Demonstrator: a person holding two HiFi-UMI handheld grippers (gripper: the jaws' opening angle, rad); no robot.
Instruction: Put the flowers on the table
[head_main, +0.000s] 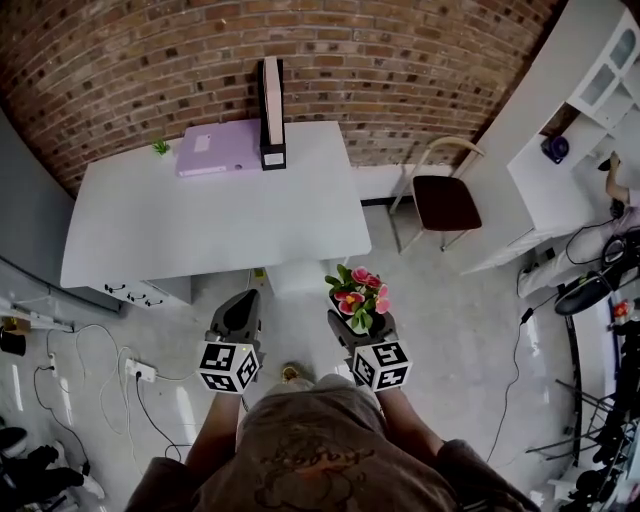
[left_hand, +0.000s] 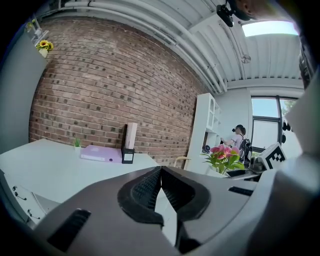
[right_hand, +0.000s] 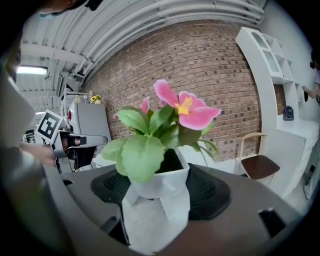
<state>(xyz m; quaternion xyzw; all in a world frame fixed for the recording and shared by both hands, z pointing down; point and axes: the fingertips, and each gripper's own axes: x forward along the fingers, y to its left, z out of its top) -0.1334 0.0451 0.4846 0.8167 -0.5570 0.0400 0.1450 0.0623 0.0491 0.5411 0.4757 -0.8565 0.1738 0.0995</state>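
right tongs (head_main: 345, 322) clamped on the little pot of pink flowers (head_main: 360, 292), left tongs (head_main: 246, 298) closed on nothing, bench (head_main: 200, 230) just ahead

No legible text or signs

My pink flowers (right_hand: 182, 107) with green leaves stood upright in a small white pot (right_hand: 162, 182), pinched in my right gripper (head_main: 352, 318), not yet on the white table (head_main: 200, 235).

Purple folder (head_main: 218, 148), chair (head_main: 445, 200), brick wall (head_main: 420, 50)
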